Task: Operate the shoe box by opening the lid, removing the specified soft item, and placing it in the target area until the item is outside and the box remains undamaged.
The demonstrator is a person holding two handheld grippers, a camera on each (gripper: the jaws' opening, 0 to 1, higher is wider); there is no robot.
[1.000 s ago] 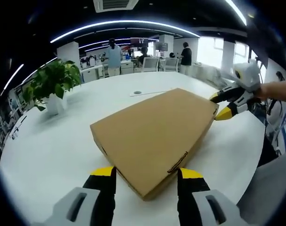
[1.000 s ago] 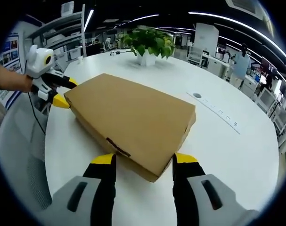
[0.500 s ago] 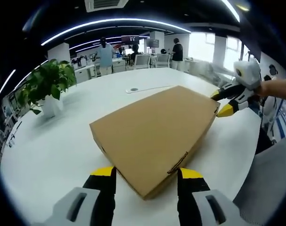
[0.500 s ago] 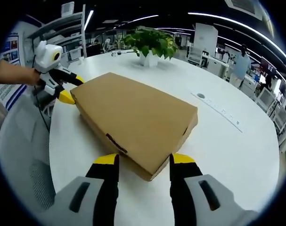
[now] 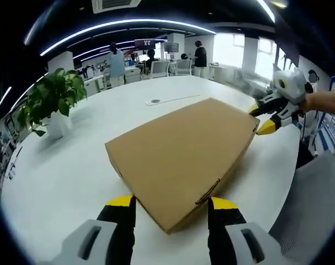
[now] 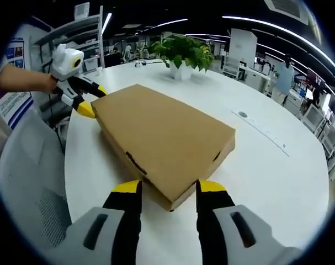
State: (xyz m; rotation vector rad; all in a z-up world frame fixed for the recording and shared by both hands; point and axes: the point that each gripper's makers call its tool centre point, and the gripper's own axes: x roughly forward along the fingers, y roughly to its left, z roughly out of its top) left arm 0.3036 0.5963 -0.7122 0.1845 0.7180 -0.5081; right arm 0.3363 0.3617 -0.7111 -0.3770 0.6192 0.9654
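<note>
An open-plan office, strip lights overhead, and a big round white table point(image 5: 73, 165) with a potted plant point(image 5: 51, 105) near its far edge. The left gripper point(image 5: 168, 205) has its yellow-tipped jaws spread wide to either side of one corner of the cardboard shoe box point(image 5: 181, 152), gripping nothing; the right gripper point(image 6: 163, 190) stands the same way at the opposite corner, also open and empty. The box lies flat in the middle of the table, lid shut. Over the last second both grippers have edged slightly in on their corners, while the box looks to have stayed put. To my eye the opening step has barely begun, and the soft item is presumably still inside.
</note>
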